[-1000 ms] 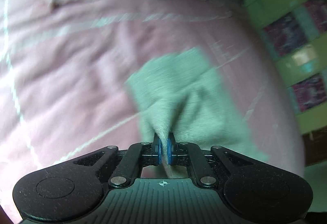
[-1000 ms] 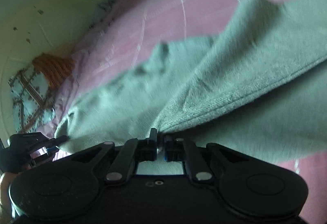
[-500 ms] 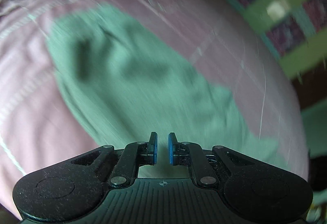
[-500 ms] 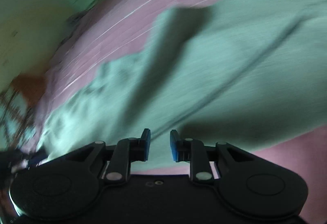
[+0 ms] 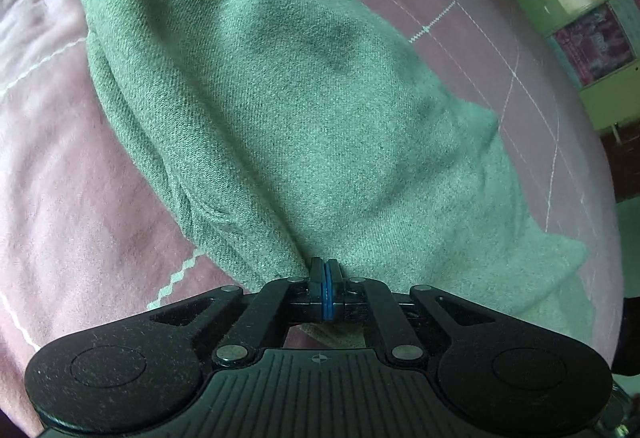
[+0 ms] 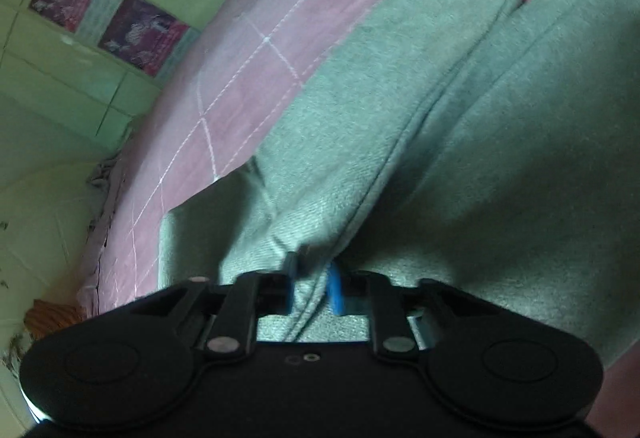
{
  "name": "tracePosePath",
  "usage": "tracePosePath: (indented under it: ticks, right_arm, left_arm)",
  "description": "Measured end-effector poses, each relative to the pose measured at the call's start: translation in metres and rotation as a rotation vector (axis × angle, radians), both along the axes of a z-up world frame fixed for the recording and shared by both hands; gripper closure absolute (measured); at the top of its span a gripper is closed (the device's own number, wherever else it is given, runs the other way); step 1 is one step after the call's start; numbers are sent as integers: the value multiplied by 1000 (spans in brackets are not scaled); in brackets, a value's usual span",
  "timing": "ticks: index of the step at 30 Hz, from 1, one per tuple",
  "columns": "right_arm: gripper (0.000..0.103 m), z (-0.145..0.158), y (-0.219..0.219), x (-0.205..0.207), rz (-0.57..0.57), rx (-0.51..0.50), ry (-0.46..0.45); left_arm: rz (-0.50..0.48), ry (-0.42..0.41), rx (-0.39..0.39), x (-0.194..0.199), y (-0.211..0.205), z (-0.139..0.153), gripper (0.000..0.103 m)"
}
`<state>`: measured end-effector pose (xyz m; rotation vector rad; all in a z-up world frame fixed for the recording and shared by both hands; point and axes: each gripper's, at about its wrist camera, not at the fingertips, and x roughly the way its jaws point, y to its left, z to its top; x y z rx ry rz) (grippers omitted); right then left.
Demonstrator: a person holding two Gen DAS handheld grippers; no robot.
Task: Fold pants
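Both grippers were standing open over the cloth half a second ago; now each has taken a fresh hold, which suggests one fold is laid down and the next is about to begin.

Largest in view is the pink quilted bedspread [image 5: 80, 198], stitched in white lines, which carries everything; green cupboard doors [image 6: 80, 78] with dark red panels rise past its far edge.

On the bedspread lie the green knit pants [image 5: 280, 98], already doubled into a broad, thick bundle that runs from the near edge toward the far side. In the right wrist view a long hem or seam ridge [image 6: 420, 126] runs up the cloth, with a dark gap beside it near the top where two layers part. The fabric looks soft and heavy, likely to sag when lifted.

The left gripper [image 5: 325, 278] has its blue pads pressed tight together on the near edge of the pants, the cloth gathering into a pleat there. The right gripper [image 6: 314, 284] has a fold of cloth between its fingers, which are still a little apart and slightly blurred, so it seems to be mid-closing on the pants.
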<state>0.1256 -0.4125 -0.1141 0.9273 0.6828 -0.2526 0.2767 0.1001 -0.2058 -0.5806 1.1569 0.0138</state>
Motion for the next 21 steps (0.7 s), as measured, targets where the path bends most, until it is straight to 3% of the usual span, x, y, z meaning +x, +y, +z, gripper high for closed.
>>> tracePosePath:
  ticks: [7,9,12,15,18,20,21]
  right_arm:
    - [99,72,27,-42,56,-192,-187]
    - [99,85,42,-64,94,-251,-197]
    - [98,68,51,-85,129,-278,-106]
    - [98,23,49,-74,141,-325,93]
    - [93,15,42,-66,142,-293,107]
    - [81,22,32,-73,134,-217,67]
    - [80,26,26,-75,122,-179,39]
  left_arm:
    - [-38,-19,36,9,-7,-2,99]
    - [-43,-25,35,7,-4,-2,99]
    - [-47,-29,33,6,-2,-2,99]
    - [-47,-30,42,1,1,1,99]
    - [-38,-48,57,-4,-4,12,99]
    - [-38,-79,76,-9,-12,23,99]
    - [-55,-95,88,-11,-18,28,99]
